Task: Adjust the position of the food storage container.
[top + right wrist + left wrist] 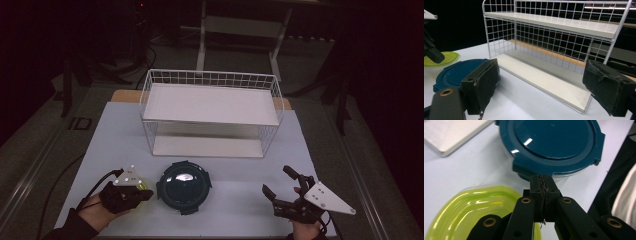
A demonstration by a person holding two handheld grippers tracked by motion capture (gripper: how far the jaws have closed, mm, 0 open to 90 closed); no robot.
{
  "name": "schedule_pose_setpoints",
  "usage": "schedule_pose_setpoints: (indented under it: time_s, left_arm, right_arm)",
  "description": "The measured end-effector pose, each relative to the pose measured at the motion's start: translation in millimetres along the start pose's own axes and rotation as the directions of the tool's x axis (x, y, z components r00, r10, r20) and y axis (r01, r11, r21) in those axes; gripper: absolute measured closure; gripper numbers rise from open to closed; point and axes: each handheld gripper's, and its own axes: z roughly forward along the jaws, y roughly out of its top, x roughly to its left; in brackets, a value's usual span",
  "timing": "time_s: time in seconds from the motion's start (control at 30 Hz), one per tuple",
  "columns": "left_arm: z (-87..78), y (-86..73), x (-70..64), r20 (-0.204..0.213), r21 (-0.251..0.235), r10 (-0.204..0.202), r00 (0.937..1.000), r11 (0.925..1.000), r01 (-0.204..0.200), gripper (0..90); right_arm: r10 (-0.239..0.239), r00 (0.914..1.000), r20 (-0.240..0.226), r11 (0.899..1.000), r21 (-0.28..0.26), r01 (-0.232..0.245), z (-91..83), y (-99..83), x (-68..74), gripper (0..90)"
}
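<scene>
The left gripper [543, 185] is hovering with its two black jaws pressed together on nothing, their tips pointing at a latch tab on the near rim of the round dark-teal plastic container lid [556, 143]. That teal-lidded container [183, 186] is sitting on the pale table [240, 200] just in front of the white wire two-shelf rack [210, 112], and it serves as the landmark here. Just to its left, under the left gripper, a translucent lime-green plastic lid [471, 211] is lying flat on its own container. Well to the right of the teal container, the right gripper [281, 187] is waiting with its jaws spread wide, gripping nothing and facing the rack.

The risk, as I judge it, is that closed jaws pushing at the tab are likely to shove the teal container sideways rather than grasp it. Opening late could also clip the green lid just beside it. The glossy lid may slip from a shallow pinch.
</scene>
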Motion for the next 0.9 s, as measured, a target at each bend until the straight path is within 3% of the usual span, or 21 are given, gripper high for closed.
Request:
schedule_pose_setpoints:
  time_s: [0.1,0.27,0.47,0.9]
  left_arm:
    - [5.3,3.9,-1.4,-0.037,0.008,-0.003,0.9993,1.0,0.003,88.8]
    - [11.2,8.5,0.8,-0.078,0.032,-0.039,0.9962,0.9986,0.041,89.1]
    - [20.7,8.7,1.7,-0.067,0.089,-0.049,0.9966,0.9945,0.055,89.1]
    - [26.6,19.4,-0.4,-0.073,0.121,-0.021,0.9971,0.9922,0.029,89.1]
  right_arm:
    - [0.004,1.0,-0.002,1.0,0.002,-0.004,-0.1,0.0,-0.4,13.1]
    - [0.013,0.9999,-0.006,1.0,0.002,-0.013,0.0,-0.4,-1.4,13.1]
    - [0.016,0.9998,-0.01,1.0,0.003,-0.016,0.2,-0.6,-1.7,13.1]
    - [0.014,0.9998,-0.011,1.0,0.006,-0.014,0.2,-0.2,-0.7,13.1]
